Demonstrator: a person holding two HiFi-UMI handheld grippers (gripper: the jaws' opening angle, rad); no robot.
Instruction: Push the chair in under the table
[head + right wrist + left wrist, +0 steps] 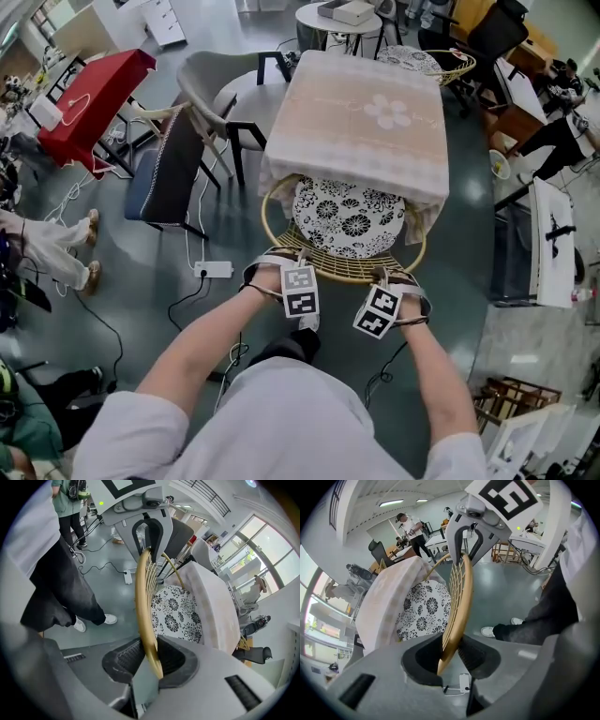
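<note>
A square table (361, 112) under a pale pink cloth with a white flower stands ahead of me. A round golden wicker chair (328, 265) with a black-and-white floral cushion (347, 220) sits partly under its near edge. My left gripper (298, 274) is shut on the left part of the chair's back rim (457, 602). The right gripper (384, 289) is shut on the same rim (143, 602), a hand's width further right. In each gripper view the rim runs upright between the pads, left gripper (451, 653), right gripper (150, 656), and the other gripper shows at the top.
A grey chair (211, 89) and a dark chair (169, 173) stand left of the table. A power strip (214, 270) with cables lies on the floor by the wicker chair. A red table (94, 94) is at far left, a second wicker chair (445, 61) behind the table, a white bench (553, 244) at right.
</note>
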